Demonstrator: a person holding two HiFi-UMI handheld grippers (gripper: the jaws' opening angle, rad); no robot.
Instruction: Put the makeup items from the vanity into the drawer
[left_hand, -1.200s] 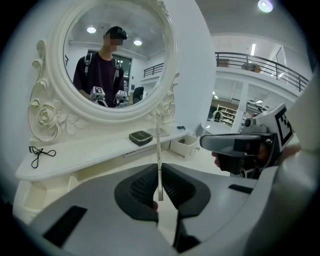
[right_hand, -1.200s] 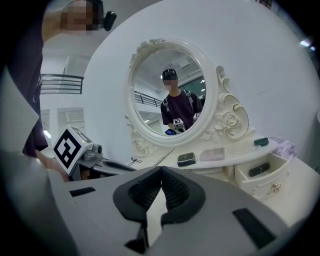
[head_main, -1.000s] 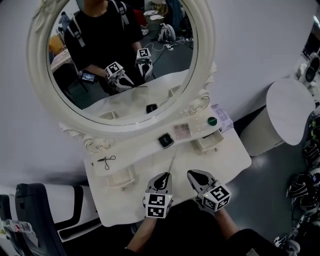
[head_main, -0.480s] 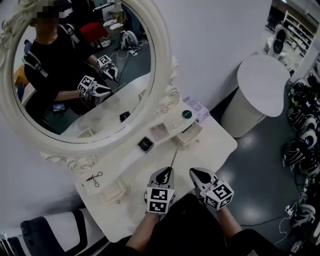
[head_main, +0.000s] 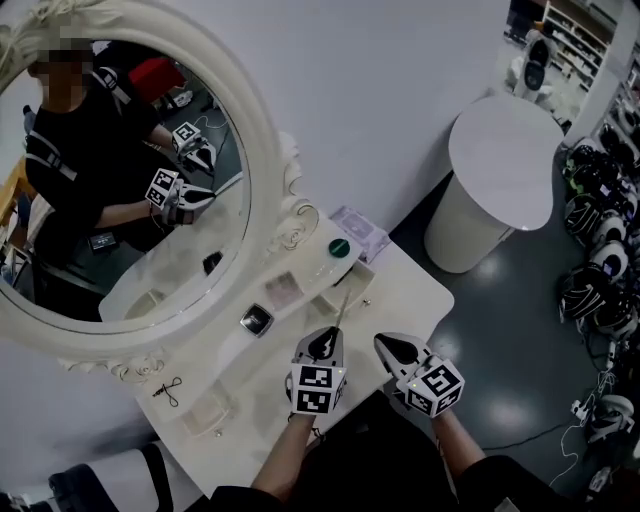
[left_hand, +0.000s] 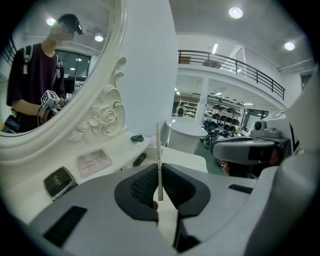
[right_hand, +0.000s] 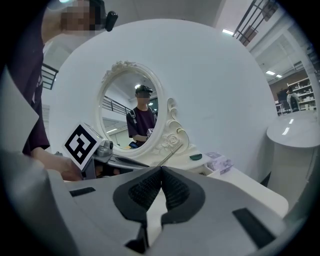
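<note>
pale stick (left_hand: 158, 145), kind unclear, clamped in left gripper (left_hand: 160, 169) jaws

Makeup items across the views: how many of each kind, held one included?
Black compact: 1
Pink palette: 1
Green-lidded jar: 1
Lavender box: 1
Small black tube: 1
Thin stick, jaws of left gripper shut on it: 1
Total: 6

No word, number or brand reads clearly before you. The black compact (left_hand: 59, 181) on the vanity shelf bears a pale script mark too small to make out; the two marker cubes (head_main: 317, 388) show only black-and-white square patterns.
</note>
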